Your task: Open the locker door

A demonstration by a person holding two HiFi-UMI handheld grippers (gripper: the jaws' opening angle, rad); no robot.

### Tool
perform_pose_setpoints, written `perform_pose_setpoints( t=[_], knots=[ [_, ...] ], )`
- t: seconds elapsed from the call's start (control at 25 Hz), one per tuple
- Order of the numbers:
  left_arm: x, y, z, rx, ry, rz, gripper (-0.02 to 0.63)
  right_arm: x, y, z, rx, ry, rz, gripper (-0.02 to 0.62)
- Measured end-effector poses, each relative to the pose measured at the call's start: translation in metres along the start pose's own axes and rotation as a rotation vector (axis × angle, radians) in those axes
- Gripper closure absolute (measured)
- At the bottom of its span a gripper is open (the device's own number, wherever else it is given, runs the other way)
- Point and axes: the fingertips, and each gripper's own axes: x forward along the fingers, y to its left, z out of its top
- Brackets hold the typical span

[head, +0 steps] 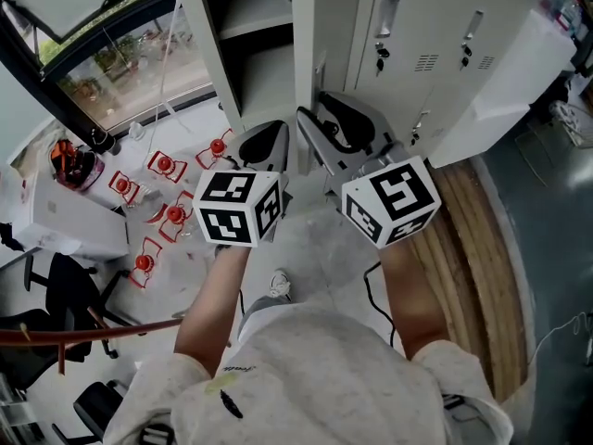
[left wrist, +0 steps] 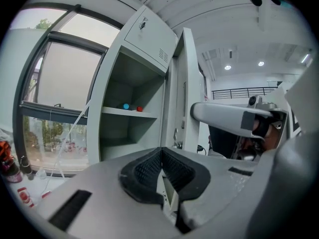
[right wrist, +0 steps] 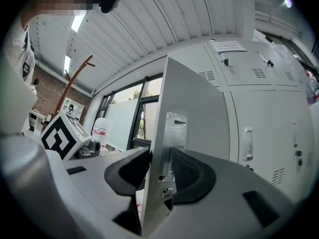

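Locker door (head: 304,44) stands swung well out from its locker (head: 264,72), edge-on up the middle of the head view, so the opening looks largely done. In the right gripper view the door (right wrist: 194,108) fills the centre of the frame, and its free edge sits between the jaws of the right gripper (right wrist: 158,158).

Those jaws are spread wide. They straddle the edge at the level of the latch plate (right wrist: 174,128) without clamping it. One pad lies close against the back face and the other is just beside the front.

The left gripper (left wrist: 160,151) has its jaws closed together on nothing. It sits at the lower middle of its own view, apart from the door, and faces the open compartment and its shelf (left wrist: 127,112).

Risks from here, as I judge them:
- With no grip on it, the door is free to drift back toward closed if its hinge is not neutral.
- If the right gripper pulls away at an angle, a pad could catch the edge or the latch plate and drag the door along.
- A sideways nudge could push the door on into the neighbouring lockers (right wrist: 259,113) at the right of the frame.

A straight withdrawal along the edge looks safest.
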Motion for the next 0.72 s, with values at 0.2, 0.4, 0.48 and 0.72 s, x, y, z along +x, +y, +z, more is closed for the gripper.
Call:
perform_pose_setpoints(
  t=[0.2, 0.4, 0.48, 0.72],
  knots=[
    [0.002, -0.023, -0.005, 0.012, 0.012, -0.028, 0.6, -0.019, -0.008, 0.0, -0.004, 0.002, -0.026, 0.463],
    [0.002, -0.042, -0.011, 0.021, 0.022, -0.047, 0.599, -0.039, -0.017, 0.0, -0.024, 0.005, -0.068, 0.476],
    [0.002, -0.05, -0.011, 0.023, 0.024, -0.056, 0.6, -0.046, -0.019, 0.001, -0.032, 0.011, -0.088, 0.486],
    [0.005, -0.07, -0.01, 0.033, 0.024, -0.085, 0.6, -0.062, -0.03, 0.001, -0.026, 0.023, -0.134, 0.506]
  ],
)
